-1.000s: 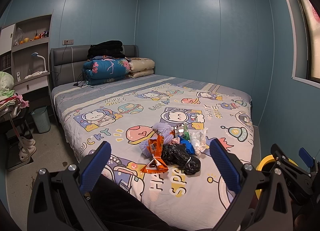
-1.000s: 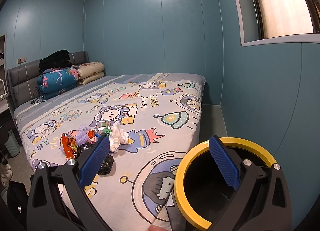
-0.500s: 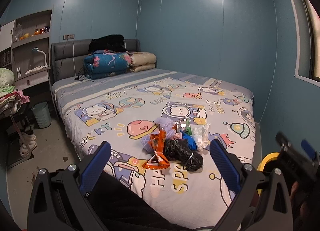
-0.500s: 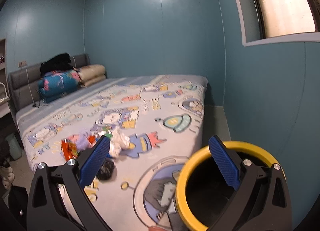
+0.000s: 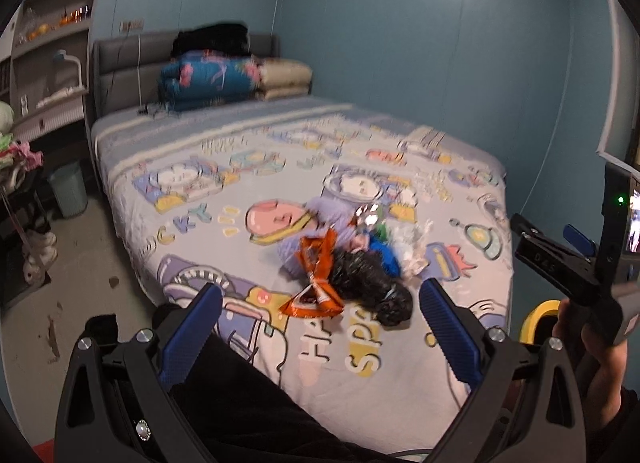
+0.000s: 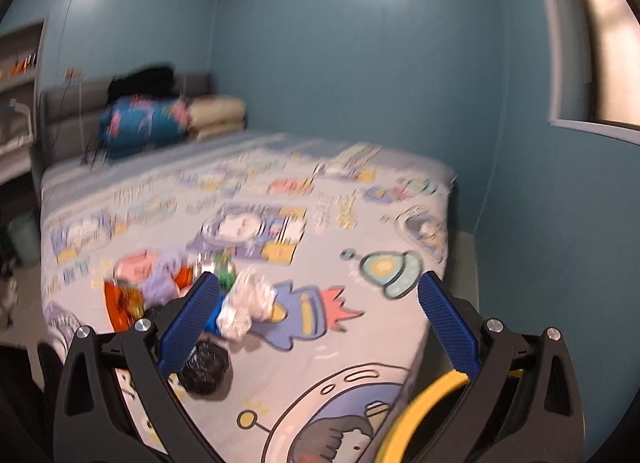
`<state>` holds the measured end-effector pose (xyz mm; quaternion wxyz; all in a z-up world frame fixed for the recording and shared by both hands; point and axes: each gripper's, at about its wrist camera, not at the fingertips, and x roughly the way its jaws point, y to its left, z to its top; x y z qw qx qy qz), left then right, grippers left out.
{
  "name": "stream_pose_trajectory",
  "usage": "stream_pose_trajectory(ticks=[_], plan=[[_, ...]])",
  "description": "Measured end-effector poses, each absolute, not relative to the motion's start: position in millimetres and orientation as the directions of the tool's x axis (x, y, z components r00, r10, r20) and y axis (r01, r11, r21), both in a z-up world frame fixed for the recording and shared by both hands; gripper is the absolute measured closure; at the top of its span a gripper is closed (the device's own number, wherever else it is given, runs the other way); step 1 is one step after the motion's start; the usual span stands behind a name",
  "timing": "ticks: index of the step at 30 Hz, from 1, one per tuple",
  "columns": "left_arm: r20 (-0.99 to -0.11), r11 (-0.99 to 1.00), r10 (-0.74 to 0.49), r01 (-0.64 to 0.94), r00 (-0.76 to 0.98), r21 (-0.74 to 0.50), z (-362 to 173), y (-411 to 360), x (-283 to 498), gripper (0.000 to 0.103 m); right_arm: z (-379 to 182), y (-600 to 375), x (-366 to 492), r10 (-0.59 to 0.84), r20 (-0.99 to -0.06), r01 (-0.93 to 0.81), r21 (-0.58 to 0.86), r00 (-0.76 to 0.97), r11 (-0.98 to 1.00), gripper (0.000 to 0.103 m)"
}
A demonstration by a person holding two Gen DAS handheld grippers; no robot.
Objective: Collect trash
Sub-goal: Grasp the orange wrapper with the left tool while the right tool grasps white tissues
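Left tool (image 5: 320, 327): both blue-padded fingers (image 5: 191, 337) spread wide apart, nothing between them, black frame low in its own wrist view, pointing forward and slightly downward. Right tool (image 6: 318, 321): fingers likewise spread wide and empty in the right wrist view, blue pads (image 6: 448, 325) facing inward. The right tool also appears at the right edge of the left wrist view, raised higher than the left tool, its black body gripped from below by the person's right hand (image 5: 596, 347), with a dark sleeve at the wrist.
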<state>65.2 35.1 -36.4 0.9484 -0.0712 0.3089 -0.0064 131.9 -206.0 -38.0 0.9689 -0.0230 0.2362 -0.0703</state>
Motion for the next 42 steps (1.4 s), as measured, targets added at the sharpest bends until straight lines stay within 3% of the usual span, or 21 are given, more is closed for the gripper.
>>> stream_pose_trajectory(ticks=[6,11,14,18,24,27,32,36,39,42], plan=[[-0.672,0.993,-0.064,-0.018,0.737,-0.115,-60.1,46.9,111.1,0.008,-61.0,-208.8,198.1,0.008,-0.648,0.040,0.059,0.762,0.997,0.008],[-0.709,0.999,-0.027,0.032,0.704,-0.006,-75.7,46.4,144.1,0.008,-78.8,-211.0,241.6,0.092,-0.717,-0.005,0.123,0.691,0.992,0.008],[-0.736,0.998,-0.043,0.058,0.676,-0.005,-86.6,49.6,166.9,0.008,-92.7,-206.7,262.1,0.114,-0.767,-0.023,0.128,0.632,0.991,0.008],[-0.761,0.993,-0.113,0.101,0.638,-0.062,-101.8,52.5,194.9,0.008,-109.3,-207.5,283.0,0.140,-0.810,0.002,0.172,0.569,0.985,0.008],[-0.796,0.992,-0.077,0.129,0.600,0.002,-122.6,46.0,224.4,0.008,-130.0,-204.3,310.1,0.201,-0.849,0.024,0.243,0.489,0.970,0.009],[-0.802,0.985,-0.130,0.169,0.583,-0.037,-130.0,46.1,232.0,0.008,-139.9,-205.6,321.3,0.210,-0.866,0.058,0.264,0.454,0.963,0.021],[-0.809,0.983,-0.136,0.180,0.572,-0.038,-141.0,43.2,243.9,0.008,-151.7,-208.5,333.1,0.215,-0.878,0.089,0.278,0.428,0.956,0.022],[-0.826,0.977,-0.197,0.176,0.528,-0.121,-152.5,48.7,256.6,0.008,-158.0,-212.2,337.4,0.251,-0.878,0.124,0.326,0.408,0.937,0.027],[-0.821,0.971,-0.226,0.184,0.524,-0.151,-157.3,50.3,258.2,0.016,-155.7,-212.2,335.2,0.264,-0.872,0.108,0.334,0.412,0.936,0.027],[-0.826,0.963,-0.264,0.183,0.498,-0.197,-165.8,51.0,261.7,0.032,-160.0,-214.3,336.0,0.269,-0.875,0.115,0.340,0.402,0.933,0.030]])
